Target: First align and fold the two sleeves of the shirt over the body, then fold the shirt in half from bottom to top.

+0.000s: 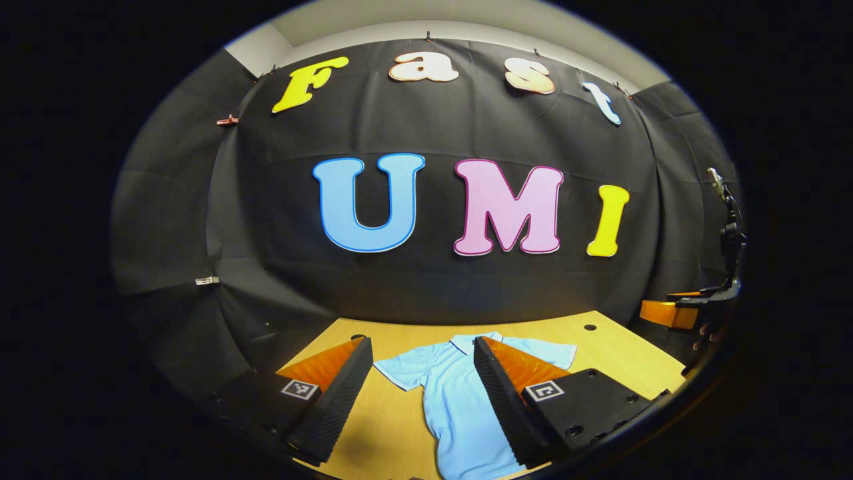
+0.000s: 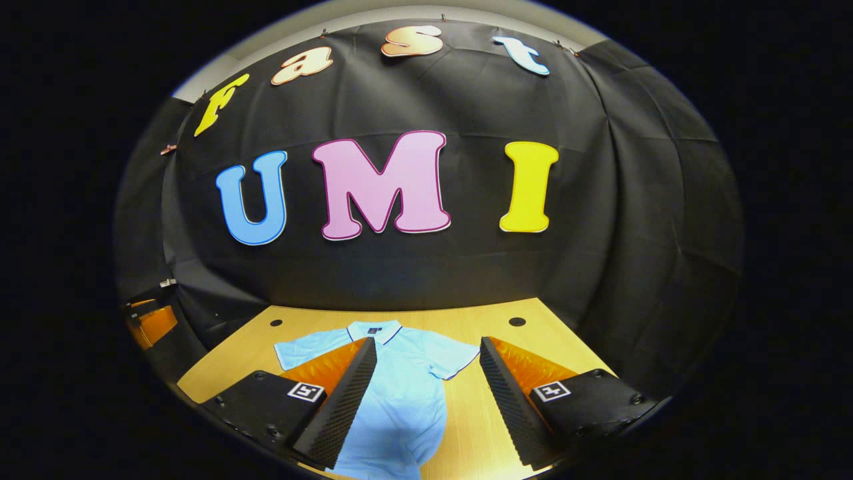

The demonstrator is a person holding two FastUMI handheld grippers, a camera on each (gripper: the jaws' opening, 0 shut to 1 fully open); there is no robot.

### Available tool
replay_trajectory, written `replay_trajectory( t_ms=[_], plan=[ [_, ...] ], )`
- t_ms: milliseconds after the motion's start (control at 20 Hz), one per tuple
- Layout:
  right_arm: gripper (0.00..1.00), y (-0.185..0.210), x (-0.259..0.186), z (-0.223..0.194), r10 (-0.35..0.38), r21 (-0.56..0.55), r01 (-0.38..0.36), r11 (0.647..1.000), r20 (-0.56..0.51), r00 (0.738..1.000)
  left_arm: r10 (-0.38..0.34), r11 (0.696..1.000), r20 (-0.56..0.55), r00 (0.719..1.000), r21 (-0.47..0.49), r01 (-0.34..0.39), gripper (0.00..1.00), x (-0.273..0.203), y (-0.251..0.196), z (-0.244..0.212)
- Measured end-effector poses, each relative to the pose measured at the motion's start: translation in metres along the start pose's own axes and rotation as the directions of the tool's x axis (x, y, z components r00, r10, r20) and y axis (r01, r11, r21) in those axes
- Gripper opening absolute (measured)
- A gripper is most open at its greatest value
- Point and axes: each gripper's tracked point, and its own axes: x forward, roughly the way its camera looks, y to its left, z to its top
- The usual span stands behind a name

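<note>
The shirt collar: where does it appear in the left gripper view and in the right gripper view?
Left gripper view: collar at bottom centre, beside one finger's tip.
Right gripper view: collar at bottom, slightly left of centre, above one finger's tip.
Shared landmark: the wooden table.

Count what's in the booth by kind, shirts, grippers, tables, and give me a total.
Shirt: 1, spread flat, sleeves not yet folded
Grippers: 2, left gripper and right gripper, both open above the shirt
Table: 1
Total: 4
</note>
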Motion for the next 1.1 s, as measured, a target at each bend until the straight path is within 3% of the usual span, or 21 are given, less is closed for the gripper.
replay_trajectory(
  t_ms=[650,850,1100],
  plan=[
    [0.97,-0.034,0.111,-0.021,-0.008,-0.051,0.004,0.999,-0.081,0.997,0.154,0.988,-0.059,0.986,0.015,-0.154,0.97,0.014,0.033,-0.028],
    [0.98,-0.042,0.148,-0.045,-0.006,-0.013,0.004,1.0,-0.159,0.987,0.228,0.974,-0.06,0.972,0.027,-0.227,0.97,0.015,0.047,-0.031],
    [0.98,-0.052,0.199,-0.083,0.008,0.002,-0.008,1.0,-0.251,0.968,0.27,0.963,-0.103,0.957,0.027,-0.269,0.97,0.023,0.054,-0.045]
  ],
)
